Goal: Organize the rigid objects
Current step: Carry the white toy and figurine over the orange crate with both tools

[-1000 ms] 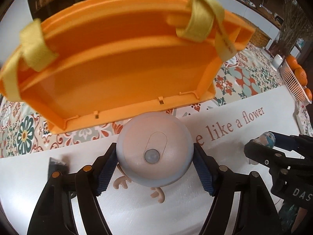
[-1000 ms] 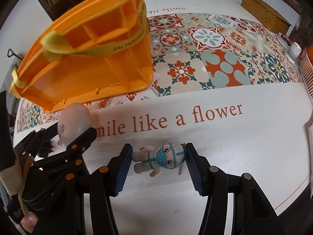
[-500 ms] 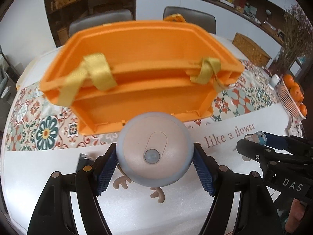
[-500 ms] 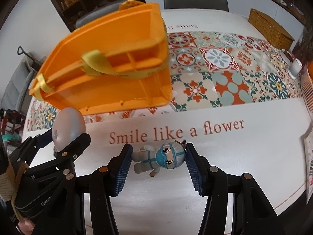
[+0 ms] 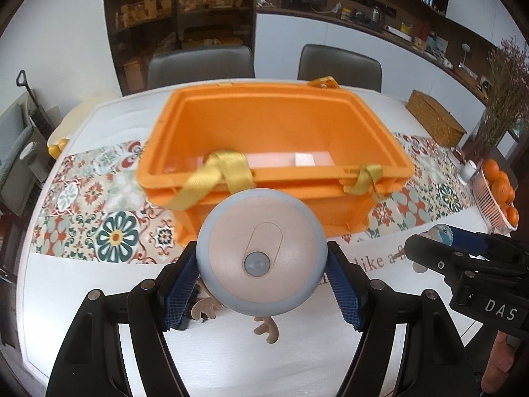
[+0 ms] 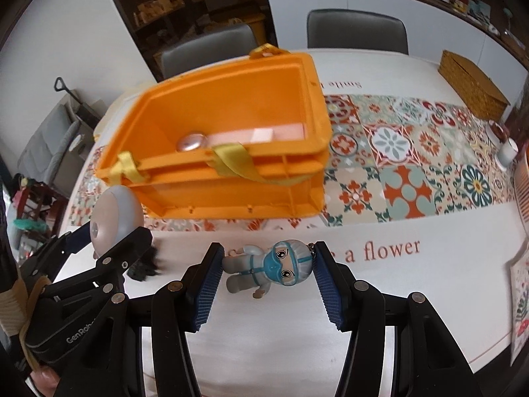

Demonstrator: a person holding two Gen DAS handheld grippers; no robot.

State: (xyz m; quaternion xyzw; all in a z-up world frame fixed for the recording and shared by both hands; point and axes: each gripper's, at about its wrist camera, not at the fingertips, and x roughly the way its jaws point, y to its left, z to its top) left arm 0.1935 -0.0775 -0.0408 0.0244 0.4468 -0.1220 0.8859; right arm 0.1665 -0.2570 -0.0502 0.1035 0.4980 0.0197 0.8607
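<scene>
Left gripper (image 5: pixel 261 284): clamped on a round antlered night light (image 5: pixel 261 254), above the worktop (image 5: pixel 82 284).
Right gripper (image 6: pixel 264 274): clamped on a masked medic figurine (image 6: pixel 267 269).
Orange crate (image 5: pixel 264 122): just beyond both, on the patterned runner (image 5: pixel 99 211).

Round night light (image 5: pixel 261 258) and masked figurine (image 6: pixel 274 264) held above table; orange crate (image 5: pixel 274 139) upright.

- The left claw (image 5: pixel 261 281) is built of black plastic arms with silver screws and ribbed blue pads (image 5: pixel 180 289).
- The right claw (image 6: pixel 266 274) is made alike; white "DAS" lettering is seen at 4 o'clock in the left view.
</scene>
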